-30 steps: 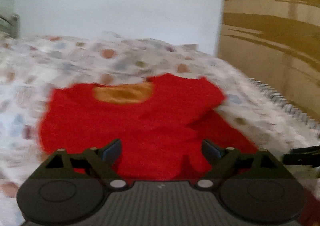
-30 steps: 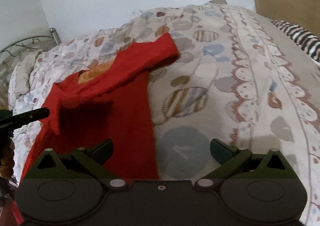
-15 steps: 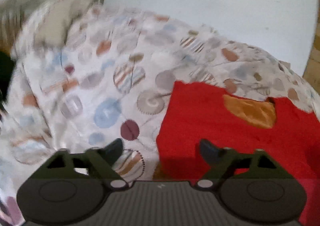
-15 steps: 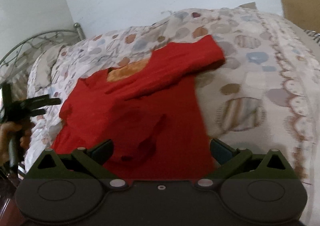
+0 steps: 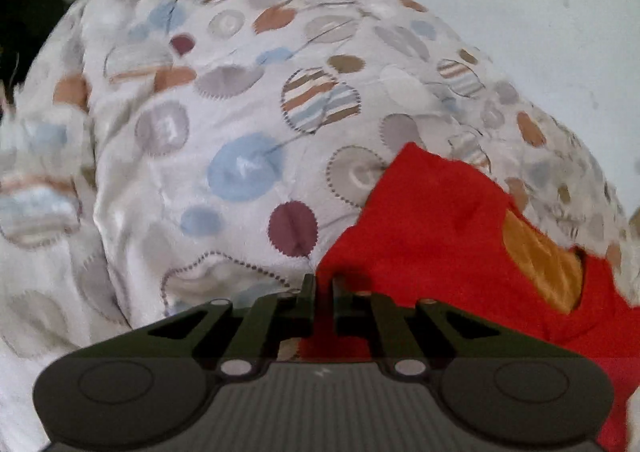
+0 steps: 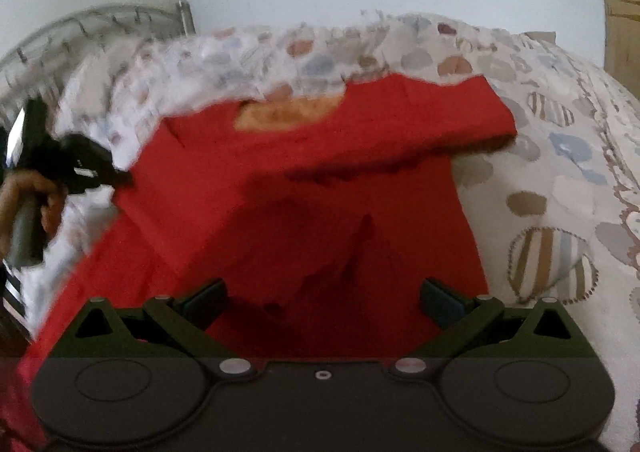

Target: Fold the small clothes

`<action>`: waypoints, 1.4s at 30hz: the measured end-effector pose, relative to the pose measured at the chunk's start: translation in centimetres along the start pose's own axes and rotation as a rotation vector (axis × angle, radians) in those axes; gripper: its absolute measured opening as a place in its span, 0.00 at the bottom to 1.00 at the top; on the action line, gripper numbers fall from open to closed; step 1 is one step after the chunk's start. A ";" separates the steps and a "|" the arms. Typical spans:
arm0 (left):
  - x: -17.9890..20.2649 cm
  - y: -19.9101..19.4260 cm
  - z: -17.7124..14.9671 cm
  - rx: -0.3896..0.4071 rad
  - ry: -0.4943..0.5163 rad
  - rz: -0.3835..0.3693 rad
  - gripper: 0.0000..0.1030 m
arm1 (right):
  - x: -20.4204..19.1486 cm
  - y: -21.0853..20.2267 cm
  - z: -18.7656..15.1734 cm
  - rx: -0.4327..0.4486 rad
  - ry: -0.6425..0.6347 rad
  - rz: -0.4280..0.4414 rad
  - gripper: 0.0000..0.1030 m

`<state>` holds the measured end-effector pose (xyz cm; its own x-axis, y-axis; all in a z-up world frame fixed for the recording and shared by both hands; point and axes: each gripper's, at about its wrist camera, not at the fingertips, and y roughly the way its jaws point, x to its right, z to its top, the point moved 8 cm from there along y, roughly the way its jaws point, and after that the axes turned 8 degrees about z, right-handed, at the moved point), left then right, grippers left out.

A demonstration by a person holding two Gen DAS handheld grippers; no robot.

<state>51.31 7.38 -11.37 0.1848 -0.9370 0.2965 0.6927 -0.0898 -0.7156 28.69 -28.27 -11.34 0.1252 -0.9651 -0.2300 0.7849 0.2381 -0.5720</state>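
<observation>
Your left gripper (image 5: 323,284) tilts downward, jaws closing to a narrow slit; your right gripper (image 6: 322,302) hovers, jaws spread wide.

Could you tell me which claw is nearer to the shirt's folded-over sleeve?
Right. The right claw hangs open over the shirt body, with the folded sleeve just ahead. The left claw is closing on the shirt's opposite edge, fabric between its jaws.

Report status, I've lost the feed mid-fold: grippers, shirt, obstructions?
Left gripper closing on the red shirt edge, cloth between the jaws. Right gripper open above the shirt body. Shirt on the patterned bedspread, one sleeve folded in. Nothing in the way.
</observation>
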 end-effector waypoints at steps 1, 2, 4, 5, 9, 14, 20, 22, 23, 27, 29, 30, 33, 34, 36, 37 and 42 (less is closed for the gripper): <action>0.0 -0.1 0.0 0.003 -0.007 -0.013 0.08 | -0.1 -0.1 -0.1 0.002 -0.003 0.001 0.99; 0.0 -0.3 -0.1 0.002 -0.005 -0.021 0.13 | -0.1 -0.4 -0.1 0.010 -0.006 0.001 0.99; -0.5 -0.9 -0.2 0.006 -0.004 -0.005 0.34 | 0.2 -1.1 -0.4 0.019 -0.010 0.002 0.99; -1.0 -1.6 -0.4 0.014 -0.006 0.015 0.55 | 0.3 -1.5 -0.6 0.018 -0.009 0.002 0.99; -2.5 -5.6 -1.6 0.091 0.049 0.025 0.80 | 1.3 -3.6 -1.6 0.022 -0.009 -0.006 0.99; -3.7 -11.0 -6.3 0.111 0.143 -0.042 0.93 | 2.7 -6.7 -3.5 0.013 -0.019 -0.026 0.99; -4.9 -15.3 -14.0 0.035 0.240 -0.079 0.97 | 4.4 -10.0 -7.2 -0.051 -0.041 -0.066 0.99; -5.6 -16.3 -16.1 0.005 0.250 -0.086 0.97 | 4.4 -11.0 -8.3 -0.065 -0.097 -0.075 0.99; -5.9 -16.7 -17.1 -0.011 0.250 -0.094 0.97 | 4.1 -11.5 -8.9 -0.073 -0.138 -0.079 0.99; -7.1 -18.0 -20.0 -0.075 0.232 -0.122 0.95 | 3.0 -12.8 -10.9 -0.110 -0.322 -0.108 0.99; -7.8 -18.5 -21.2 -0.107 0.217 -0.126 0.95 | 2.7 -13.4 -11.7 -0.118 -0.376 -0.113 0.99; -8.0 -18.7 -21.7 -0.114 0.212 -0.127 0.95 | 2.7 -13.7 -12.0 -0.120 -0.389 -0.112 0.99; -8.5 -19.3 -23.1 -0.125 0.207 -0.137 0.95 | 2.7 -14.5 -12.5 -0.120 -0.392 -0.115 0.99; -8.5 -19.4 -23.5 -0.129 0.210 -0.146 0.95 | 2.8 -14.8 -12.7 -0.116 -0.391 -0.117 0.99; -8.5 -19.6 -24.4 -0.142 0.217 -0.159 0.89 | 3.0 -15.2 -12.9 -0.111 -0.384 -0.125 0.99; -8.4 -19.7 -24.7 -0.148 0.222 -0.170 0.86 | 3.1 -15.3 -13.0 -0.110 -0.380 -0.128 0.99; -7.3 -20.4 -25.3 -0.169 0.270 -0.211 0.40 | 2.9 -16.4 -13.8 -0.099 -0.383 -0.132 0.99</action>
<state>18.21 7.50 -14.98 -0.1555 -0.9452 0.2872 0.5669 -0.3235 -0.7576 7.84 -33.50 -13.52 0.2591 -0.9543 0.1489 0.7493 0.1013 -0.6545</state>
